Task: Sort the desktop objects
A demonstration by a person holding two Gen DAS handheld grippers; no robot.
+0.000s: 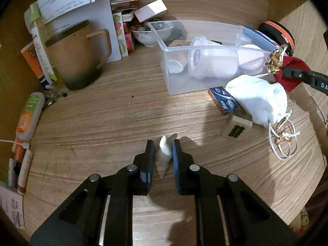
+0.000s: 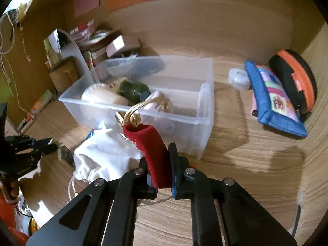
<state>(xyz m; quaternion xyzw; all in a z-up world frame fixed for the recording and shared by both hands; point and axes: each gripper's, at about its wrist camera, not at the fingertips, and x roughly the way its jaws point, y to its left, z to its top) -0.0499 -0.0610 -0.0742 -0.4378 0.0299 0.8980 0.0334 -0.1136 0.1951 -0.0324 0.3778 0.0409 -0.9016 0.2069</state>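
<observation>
A wooden desk with wood-panel walls carries a clear bin. Left tongs bracket a shell, grip unclear; right tongs clamp a red pouch.

Left gripper: black angular linkage w/ cut-out slots, silver round pins at joints, blue pads on fingers. Right gripper: same build, black arms, silver pins, blue pad on one finger. White lettering on its side in left view, partly cut off.
</observation>
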